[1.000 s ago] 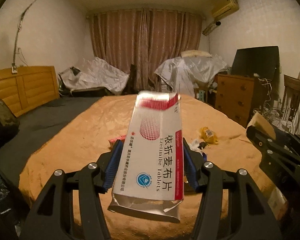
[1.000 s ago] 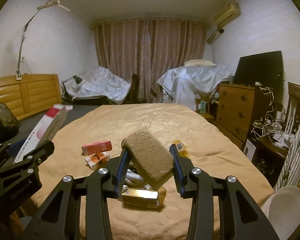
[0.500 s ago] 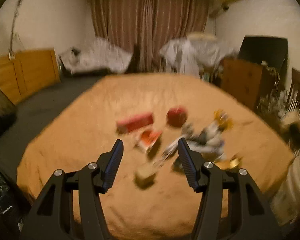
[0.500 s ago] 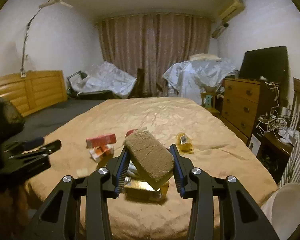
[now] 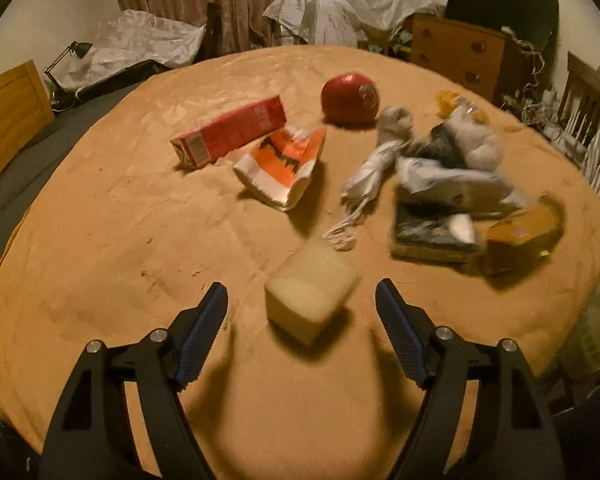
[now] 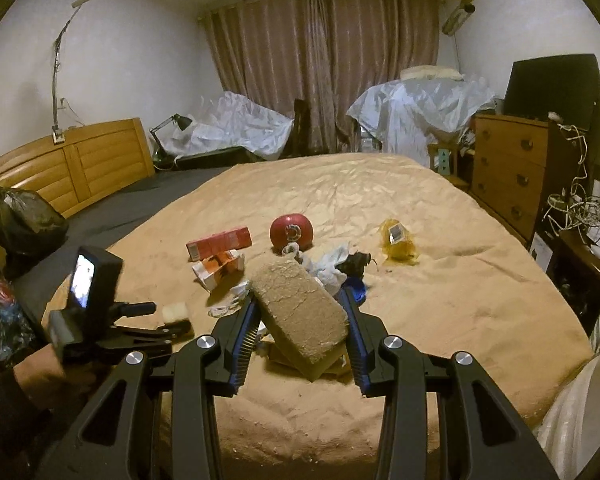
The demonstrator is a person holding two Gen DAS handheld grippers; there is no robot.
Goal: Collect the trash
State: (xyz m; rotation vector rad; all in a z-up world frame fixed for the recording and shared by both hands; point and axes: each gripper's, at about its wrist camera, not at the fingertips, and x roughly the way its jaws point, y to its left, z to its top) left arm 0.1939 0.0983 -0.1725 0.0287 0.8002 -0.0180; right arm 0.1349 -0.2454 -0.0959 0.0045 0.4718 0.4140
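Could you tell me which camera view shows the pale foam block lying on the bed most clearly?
The left wrist view: the pale foam block lies close ahead, whole, between the open left gripper fingers, untouched. The right wrist view shows it small and far left, beside that gripper.

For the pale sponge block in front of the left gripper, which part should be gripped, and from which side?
Grip the pale sponge block across its two side faces, coming from the near side and above with the left gripper. The block lies alone on the blanket with a corner turned toward the gripper, so a slight wrist turn would probably square the pads.
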